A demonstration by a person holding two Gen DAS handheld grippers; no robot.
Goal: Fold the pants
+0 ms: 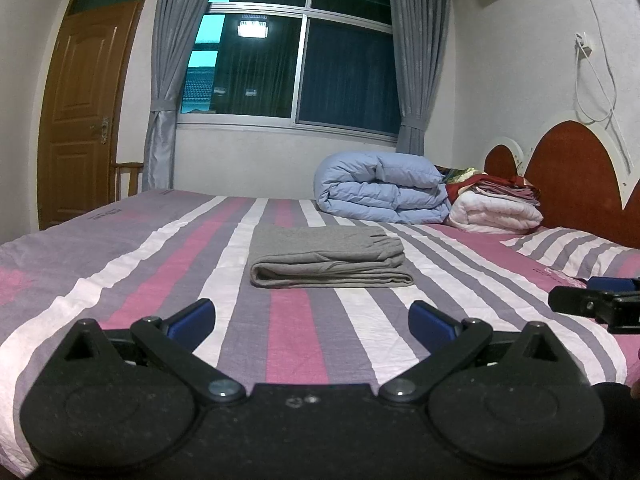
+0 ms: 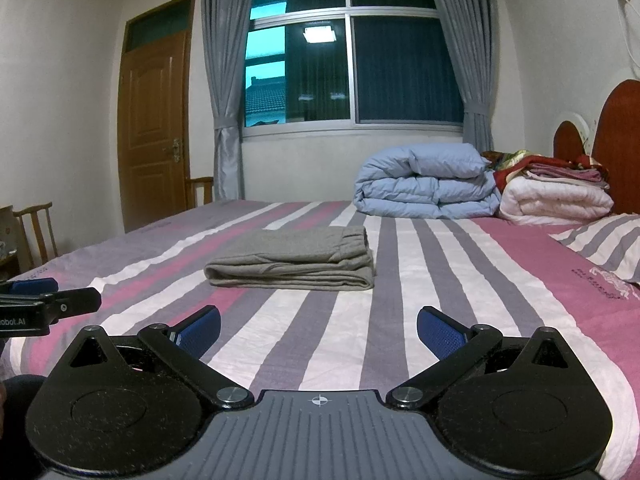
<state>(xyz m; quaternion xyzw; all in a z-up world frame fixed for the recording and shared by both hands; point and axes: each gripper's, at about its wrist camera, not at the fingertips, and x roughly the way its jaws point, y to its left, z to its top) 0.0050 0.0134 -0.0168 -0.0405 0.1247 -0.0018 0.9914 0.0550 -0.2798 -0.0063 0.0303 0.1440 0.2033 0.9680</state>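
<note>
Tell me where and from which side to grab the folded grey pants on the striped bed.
Grip the folded grey cotton pants at the thick rounded fold edge on their left end, coming in low from the near side. There the layers join into one roll; the right end shows loose stacked edges that would probably separate.

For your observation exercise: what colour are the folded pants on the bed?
Plain grey; the pants show best in the right wrist view.

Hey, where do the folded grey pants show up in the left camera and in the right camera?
Left wrist view: grey pants lie folded on the striped bed, just right of center, beyond the open left gripper.
Right wrist view: pants sit left of center, beyond the open right gripper.
Shared landmark: blue quilt behind them.
</note>
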